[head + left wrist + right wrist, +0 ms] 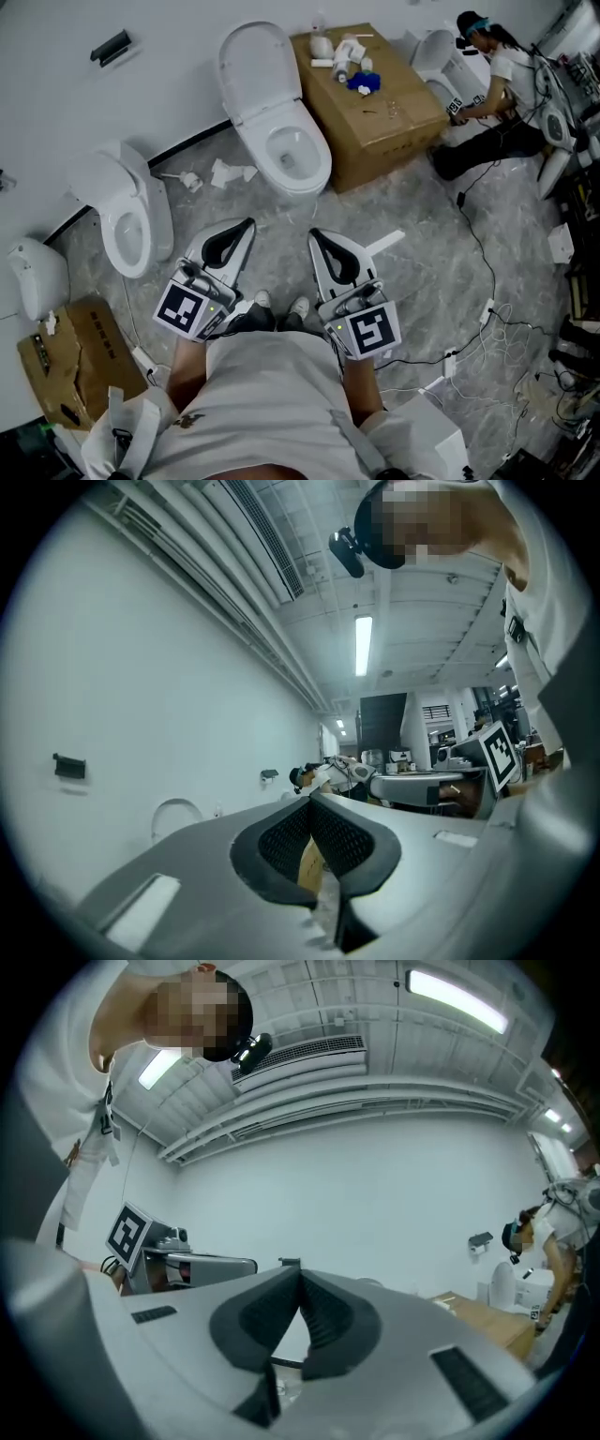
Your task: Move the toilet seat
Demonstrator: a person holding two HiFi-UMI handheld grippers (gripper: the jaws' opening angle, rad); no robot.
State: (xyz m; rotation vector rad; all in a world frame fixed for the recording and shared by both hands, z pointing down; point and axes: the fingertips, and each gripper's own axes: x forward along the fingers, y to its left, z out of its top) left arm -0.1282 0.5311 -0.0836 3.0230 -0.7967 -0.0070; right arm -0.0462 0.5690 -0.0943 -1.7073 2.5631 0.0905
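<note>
A white toilet (314, 178) stands on the floor ahead of me, its lid (251, 67) raised against the wall and the seat ring (277, 137) lying on the bowl. My left gripper (246, 226) and right gripper (316, 235) are held side by side in front of it, well short of the bowl and touching nothing. Both are shut and hold nothing. In the left gripper view the left gripper (310, 802) shows its pads closed together. The right gripper view shows the right gripper (298, 1270) closed the same way.
A second toilet (127, 214) stands at the left and a third (439, 56) at the back right, where a person (494, 86) crouches. A large cardboard box (380, 111) sits right of the middle toilet. Cables (487, 309) trail over the floor at the right. A smaller box (70, 361) lies near left.
</note>
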